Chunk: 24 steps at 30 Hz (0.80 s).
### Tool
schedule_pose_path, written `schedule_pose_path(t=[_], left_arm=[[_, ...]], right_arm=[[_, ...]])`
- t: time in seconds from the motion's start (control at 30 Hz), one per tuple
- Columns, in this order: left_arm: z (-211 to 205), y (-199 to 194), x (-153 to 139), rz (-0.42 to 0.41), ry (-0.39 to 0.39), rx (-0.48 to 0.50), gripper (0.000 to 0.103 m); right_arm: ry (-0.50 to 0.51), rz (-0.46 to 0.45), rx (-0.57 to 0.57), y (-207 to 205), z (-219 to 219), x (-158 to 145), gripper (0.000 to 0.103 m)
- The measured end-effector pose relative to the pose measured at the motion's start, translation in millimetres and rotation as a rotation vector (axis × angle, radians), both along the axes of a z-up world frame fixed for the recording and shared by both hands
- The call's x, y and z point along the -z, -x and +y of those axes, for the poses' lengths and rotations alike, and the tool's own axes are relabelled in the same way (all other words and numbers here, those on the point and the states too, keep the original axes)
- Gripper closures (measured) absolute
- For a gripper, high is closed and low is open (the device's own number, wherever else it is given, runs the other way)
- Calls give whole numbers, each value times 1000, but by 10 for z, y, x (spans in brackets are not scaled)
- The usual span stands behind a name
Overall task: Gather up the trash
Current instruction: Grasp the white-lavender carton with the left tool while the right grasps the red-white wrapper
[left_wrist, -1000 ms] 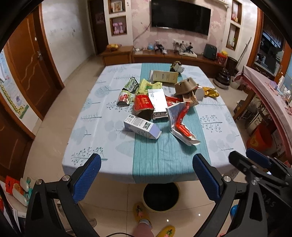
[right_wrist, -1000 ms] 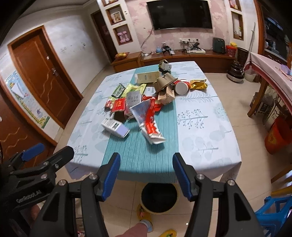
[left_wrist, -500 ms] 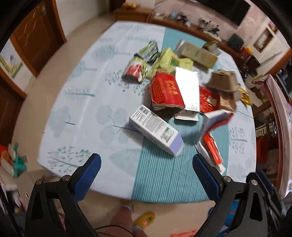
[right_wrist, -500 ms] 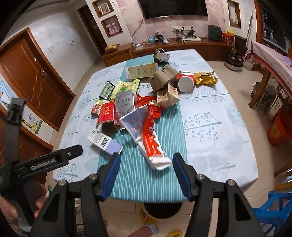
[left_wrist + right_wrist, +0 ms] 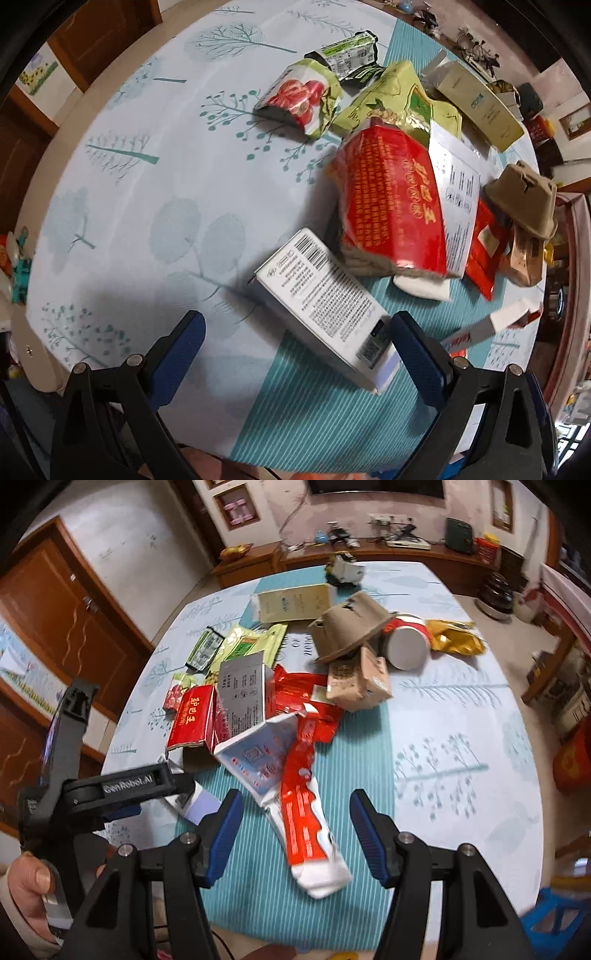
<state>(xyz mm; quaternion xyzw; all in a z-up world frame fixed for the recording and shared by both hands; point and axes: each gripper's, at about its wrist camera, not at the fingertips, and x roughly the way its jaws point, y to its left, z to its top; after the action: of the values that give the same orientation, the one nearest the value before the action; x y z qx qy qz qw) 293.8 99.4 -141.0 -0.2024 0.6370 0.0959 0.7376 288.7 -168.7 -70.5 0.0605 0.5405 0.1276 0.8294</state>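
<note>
Home living room: wall television (image 5: 375, 487), wooden door (image 5: 55, 616).

left tool (image 5: 297, 334) lowered onto white box (image 5: 325, 306)

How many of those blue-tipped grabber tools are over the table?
2. The left gripper hangs open over the white barcode box; the right gripper hangs open over the red-and-white packet. Neither holds anything.

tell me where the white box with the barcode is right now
In the left wrist view the long white barcode-printed cardboard box lies on the table between the open left claw fingers, just in front of the red snack bag.
</note>
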Motion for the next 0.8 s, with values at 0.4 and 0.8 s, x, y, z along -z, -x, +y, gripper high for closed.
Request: schedule_pose_path(t=[0.4,0.8], left_arm=[[92,-109,71,-7,27,81,30],[411,-89,120,59,31,101,30]], right_arm=[[39,-4,-190,-472,254,342,32],[-18,86,-154,-659,401,652,32]])
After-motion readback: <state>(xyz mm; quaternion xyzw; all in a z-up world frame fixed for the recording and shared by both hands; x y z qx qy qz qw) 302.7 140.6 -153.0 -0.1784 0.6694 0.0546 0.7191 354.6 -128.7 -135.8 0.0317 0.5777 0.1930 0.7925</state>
